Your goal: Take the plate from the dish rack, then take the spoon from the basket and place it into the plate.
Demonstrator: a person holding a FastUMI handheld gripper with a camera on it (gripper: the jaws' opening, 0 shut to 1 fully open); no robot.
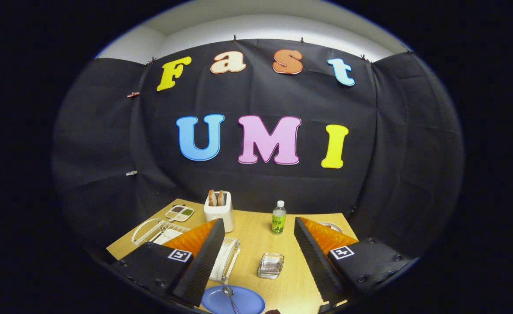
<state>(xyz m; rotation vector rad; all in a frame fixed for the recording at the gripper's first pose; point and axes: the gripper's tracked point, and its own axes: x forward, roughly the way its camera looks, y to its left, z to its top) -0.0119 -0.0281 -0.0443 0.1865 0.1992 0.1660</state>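
In the gripper view, the gripper (256,257) is raised above the wooden tabletop (256,244) with its fingers (202,257) spread wide apart and nothing between them; they grasp nothing.

Just below and between the fingers, at the near side of the tabletop, a blue plate (245,301) lies flat. A metal spoon (229,295) rests in it, bowl toward the middle of the plate and handle running toward the near rim. So the plate is off the dish rack and the spoon is in the plate.

Beyond the left finger, a white wire dish rack (158,230) stands on the far left part of the tabletop, partly hidden by that finger; no plate can be made out in it. Beside the left finger lies a white slotted basket (228,257), also partly covered, and no spoon is seen in its visible part.

Between the fingers and a little ahead sits a small clear glass dish (271,265). Further off stand a white toaster (220,210) with two slices of bread in its slots, a clear bottle (278,218) with a green label, and a small divided tray (179,213) of condiments.

Judging from how things lie, both steps look done: plate out, spoon set in it, fingers released. Nothing appears left but to draw the gripper away.
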